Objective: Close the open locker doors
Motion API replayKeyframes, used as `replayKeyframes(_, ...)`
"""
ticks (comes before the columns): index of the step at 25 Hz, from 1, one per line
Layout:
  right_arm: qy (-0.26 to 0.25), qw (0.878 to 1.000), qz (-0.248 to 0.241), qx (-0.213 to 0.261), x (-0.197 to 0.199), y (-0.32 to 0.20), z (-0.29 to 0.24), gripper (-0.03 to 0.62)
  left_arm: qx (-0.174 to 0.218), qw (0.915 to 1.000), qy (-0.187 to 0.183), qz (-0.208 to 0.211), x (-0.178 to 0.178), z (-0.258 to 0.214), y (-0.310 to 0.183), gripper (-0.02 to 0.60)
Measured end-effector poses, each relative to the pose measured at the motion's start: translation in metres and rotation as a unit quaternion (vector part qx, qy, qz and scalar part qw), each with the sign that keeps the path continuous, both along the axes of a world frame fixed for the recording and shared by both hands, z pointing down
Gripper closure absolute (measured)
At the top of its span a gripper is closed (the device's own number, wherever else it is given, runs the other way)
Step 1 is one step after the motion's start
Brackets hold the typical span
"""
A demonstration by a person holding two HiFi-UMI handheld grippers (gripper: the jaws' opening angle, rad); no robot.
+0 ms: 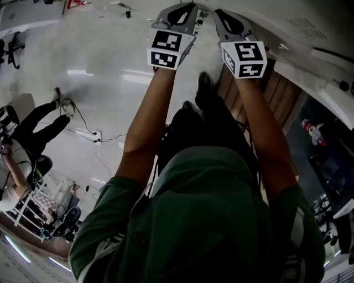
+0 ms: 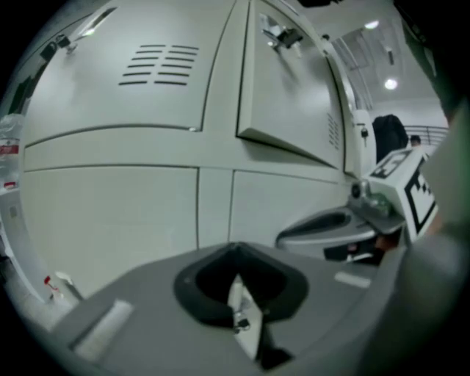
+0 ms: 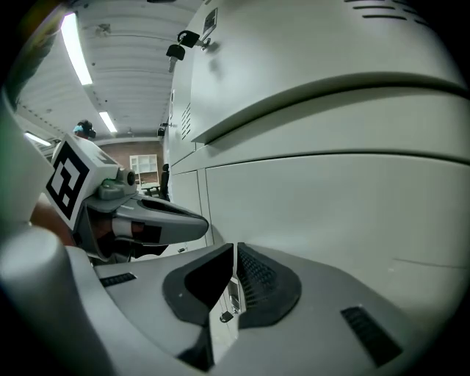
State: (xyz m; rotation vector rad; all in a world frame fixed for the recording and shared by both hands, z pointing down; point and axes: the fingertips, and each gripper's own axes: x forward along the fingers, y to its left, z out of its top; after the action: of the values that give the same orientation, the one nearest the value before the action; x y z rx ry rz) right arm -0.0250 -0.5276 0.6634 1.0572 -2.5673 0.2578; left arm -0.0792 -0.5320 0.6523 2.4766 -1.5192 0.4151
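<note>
A bank of pale grey lockers fills both gripper views. In the left gripper view one upper door stands ajar, its lower edge swung out from the frame, with a key near its top. The vented door beside it lies flush. The right gripper view shows the same swung-out door close above, keys hanging at its far edge. My left gripper is shut and empty, close to the lower doors. My right gripper is shut and empty too. Both are raised side by side towards the lockers.
A wooden strip runs along the foot of the lockers. On the pale floor lie a power strip and cables. A seated person is at the left, with chairs and clutter at the lower left.
</note>
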Motion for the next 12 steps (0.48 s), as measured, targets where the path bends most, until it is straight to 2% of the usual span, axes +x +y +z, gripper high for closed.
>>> replayKeyframes(6, -0.012, 1.000, 0.009, -0.026, 0.008, 0.006, 0.000, 0.576, -0.051, 0.9970, -0.023, 0.052, 0.010, -0.010, 0.020, 0.578)
replayKeyframes(9, -0.012, 0.999, 0.001, -0.038, 0.010, 0.012, -0.003, 0.576, -0.053, 0.9957, -0.038, 0.066, -0.001, -0.026, 0.038, 0.578)
replayKeyframes(12, -0.011, 0.999, -0.017, -0.032, 0.004, 0.027, -0.028, 0.576, -0.032, 0.9953, -0.043, 0.080, -0.019, -0.057, 0.052, 0.578)
